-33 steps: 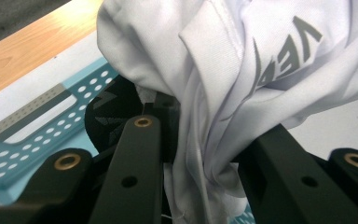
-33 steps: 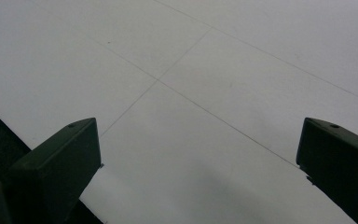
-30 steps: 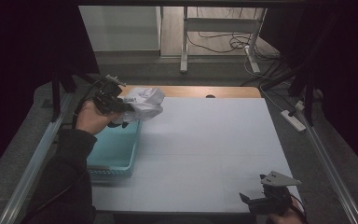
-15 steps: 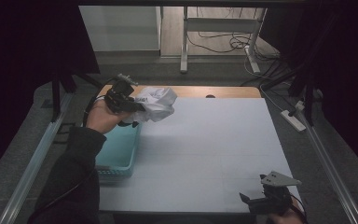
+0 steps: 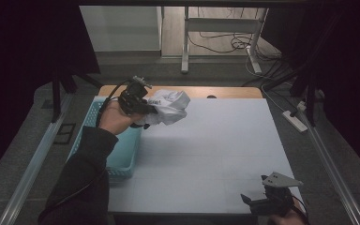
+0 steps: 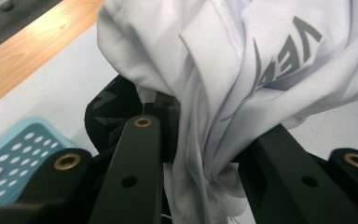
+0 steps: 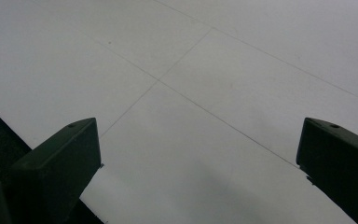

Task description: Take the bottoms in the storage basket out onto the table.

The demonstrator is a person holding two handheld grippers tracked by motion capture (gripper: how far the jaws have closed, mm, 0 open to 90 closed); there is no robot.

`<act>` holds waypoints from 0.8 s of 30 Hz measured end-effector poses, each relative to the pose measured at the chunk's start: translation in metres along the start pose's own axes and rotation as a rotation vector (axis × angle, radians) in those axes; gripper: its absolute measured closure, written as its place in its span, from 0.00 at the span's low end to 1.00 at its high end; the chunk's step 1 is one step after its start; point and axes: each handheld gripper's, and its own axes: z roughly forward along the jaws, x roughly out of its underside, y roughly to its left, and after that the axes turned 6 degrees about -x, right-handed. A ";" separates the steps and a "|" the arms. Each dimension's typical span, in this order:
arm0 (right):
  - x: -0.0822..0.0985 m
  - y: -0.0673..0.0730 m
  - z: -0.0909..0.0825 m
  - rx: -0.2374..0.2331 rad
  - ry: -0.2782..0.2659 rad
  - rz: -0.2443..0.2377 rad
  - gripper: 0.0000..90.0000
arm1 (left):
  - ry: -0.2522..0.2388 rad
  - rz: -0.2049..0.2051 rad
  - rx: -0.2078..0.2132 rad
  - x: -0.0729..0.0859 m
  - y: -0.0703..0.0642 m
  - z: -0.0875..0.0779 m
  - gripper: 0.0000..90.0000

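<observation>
High view shows our left gripper [image 5: 143,108] clamping the white garment [image 5: 168,107] beside the basket [image 5: 122,150]; we should carry it clear to mid-table, right gripper [image 5: 267,201] gaping empty.

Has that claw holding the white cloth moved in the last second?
Yes. The left claw has carried the white cloth rightward, away from the blue basket and over the table.

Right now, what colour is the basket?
Light blue basket with perforated walls, best in the high view.
</observation>
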 end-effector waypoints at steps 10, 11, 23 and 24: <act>0.000 0.000 0.000 0.000 0.001 -0.001 0.00 | 0.013 0.028 0.026 -0.006 -0.015 0.020 0.83; 0.000 0.000 0.000 -0.001 0.000 -0.001 0.00 | 0.016 0.033 0.028 -0.006 -0.016 0.022 0.83; 0.000 0.000 0.000 -0.001 0.000 -0.002 0.00 | 0.038 0.024 0.046 -0.004 -0.025 0.049 0.83; 0.000 0.000 0.000 -0.001 0.000 -0.002 0.00 | 0.039 0.021 0.048 -0.003 -0.026 0.052 0.83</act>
